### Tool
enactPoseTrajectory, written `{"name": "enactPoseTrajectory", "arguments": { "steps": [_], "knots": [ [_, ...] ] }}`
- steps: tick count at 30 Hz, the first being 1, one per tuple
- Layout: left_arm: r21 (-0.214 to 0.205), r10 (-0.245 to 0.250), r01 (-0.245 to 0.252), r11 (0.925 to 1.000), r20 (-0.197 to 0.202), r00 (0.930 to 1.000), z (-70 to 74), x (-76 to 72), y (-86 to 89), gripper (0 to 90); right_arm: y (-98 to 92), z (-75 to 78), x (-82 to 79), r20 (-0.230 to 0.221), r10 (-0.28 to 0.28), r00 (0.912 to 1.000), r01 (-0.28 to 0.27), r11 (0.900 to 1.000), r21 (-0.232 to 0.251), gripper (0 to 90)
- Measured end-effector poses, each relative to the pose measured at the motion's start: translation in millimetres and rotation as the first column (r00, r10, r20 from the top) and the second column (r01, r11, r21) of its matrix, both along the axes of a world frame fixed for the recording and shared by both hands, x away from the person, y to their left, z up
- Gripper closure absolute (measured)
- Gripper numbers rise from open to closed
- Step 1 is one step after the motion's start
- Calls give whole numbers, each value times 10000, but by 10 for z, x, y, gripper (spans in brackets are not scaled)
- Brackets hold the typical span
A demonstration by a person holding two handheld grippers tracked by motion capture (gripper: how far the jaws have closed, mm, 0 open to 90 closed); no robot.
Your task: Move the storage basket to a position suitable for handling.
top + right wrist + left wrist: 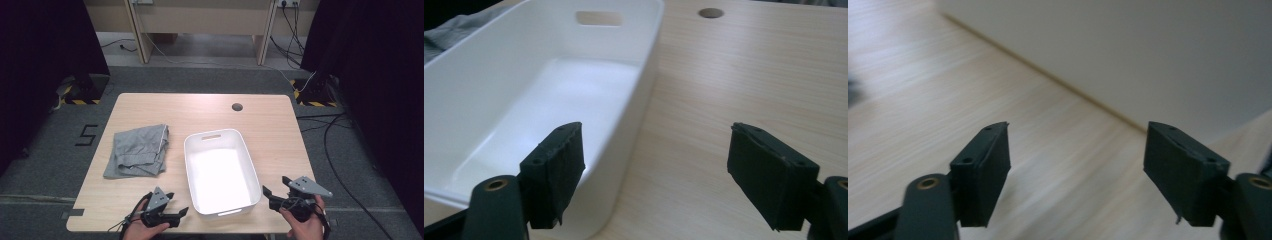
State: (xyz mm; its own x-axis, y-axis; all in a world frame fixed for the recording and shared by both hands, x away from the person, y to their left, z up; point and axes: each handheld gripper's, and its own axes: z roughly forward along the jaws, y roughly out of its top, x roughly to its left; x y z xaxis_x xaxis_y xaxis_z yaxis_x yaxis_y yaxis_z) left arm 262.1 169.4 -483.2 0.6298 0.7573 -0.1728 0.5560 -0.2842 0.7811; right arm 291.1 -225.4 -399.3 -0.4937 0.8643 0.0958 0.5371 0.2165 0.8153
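A white plastic bin (242, 155) stands empty in the middle of the wooden table (270, 125). A folded grey cloth (137, 150) lies to its left. My left gripper (183, 214) sits low at the table's front edge, pointing right at the bin's near left corner, jaws apart with nothing between them. In the left gripper view the bin's white wall (1148, 55) rises close ahead of the left gripper (1078, 170). My right gripper (266, 193) hovers at the bin's near right corner, open and empty. Its own view shows the right gripper (656, 175) over the bin's rim (644, 75).
A round cable hole (237, 107) is in the table's far side. Past the table are grey carpet, desk legs, trailing cables and dark curtains on both sides. The grey cloth's edge (449, 30) peeks beyond the bin in the right gripper view.
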Motion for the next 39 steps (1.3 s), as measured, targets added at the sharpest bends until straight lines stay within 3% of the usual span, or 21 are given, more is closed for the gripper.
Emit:
{"name": "enactPoseTrajectory", "arguments": {
  "steps": [4, 5, 9, 12, 13, 15, 21, 24, 27, 28, 32, 39],
  "knots": [
    [103, -347, 347, 9993, 72, 9994, 10, -8, -151, 286, 107, -12, -7, -105, 413, 9991, -412, 9991, 66, 256],
    [137, -489, 488, 9987, 107, 9987, 16, -2, -203, 304, 174, -38, 4, -286, 700, 9971, -700, 9975, 17, 293],
    [97, -829, 828, 9965, 105, 9965, 20, 25, -347, 321, 243, -119, 50, -618, 988, 9932, -998, 9949, -128, 343],
    [229, -1082, 1077, 9939, 239, 9938, 28, 59, -477, 323, 268, -157, 88, -810, 933, 9923, -956, 9951, -251, 300],
    [245, -1129, 1123, 9934, 252, 9933, 28, 78, -522, 323, 268, -175, 133, -815, 645, 9946, -687, 9964, -501, 304],
    [291, -1175, 1168, 9927, 249, 9928, 29, 108, -582, 322, 244, -196, 196, -814, 514, 9954, -551, 9975, -443, 289],
    [240, -1323, 1320, 9910, 98, 9912, 37, 208, -781, 335, 185, -219, 429, -677, 519, 9964, -573, 9951, -802, 264],
    [352, -1402, 1396, 9896, 137, 9900, 45, 274, -896, 336, 155, -239, 648, -592, 657, 9961, -698, 9951, -696, 277],
    [352, -1405, 1401, 9895, 81, 9901, 49, 305, -962, 336, 153, -247, 747, -455, 720, 9964, -750, 9949, -675, 279],
    [273, -1337, 1337, 9906, 5, 9910, 50, 315, -978, 321, 157, -246, 811, -376, 865, 9955, -896, 9918, -914, 274],
    [244, -1056, 1057, 9941, -70, 9944, 49, 401, -1054, 292, 182, -253, 977, -318, 884, 9956, -915, 9895, -1120, 249],
    [66, -1221, 1222, 9925, -174, 9924, 62, 405, -1098, 282, 232, -280, 1162, -202, 1173, 9929, -1190, 9820, -1469, 284]
  ]
}}
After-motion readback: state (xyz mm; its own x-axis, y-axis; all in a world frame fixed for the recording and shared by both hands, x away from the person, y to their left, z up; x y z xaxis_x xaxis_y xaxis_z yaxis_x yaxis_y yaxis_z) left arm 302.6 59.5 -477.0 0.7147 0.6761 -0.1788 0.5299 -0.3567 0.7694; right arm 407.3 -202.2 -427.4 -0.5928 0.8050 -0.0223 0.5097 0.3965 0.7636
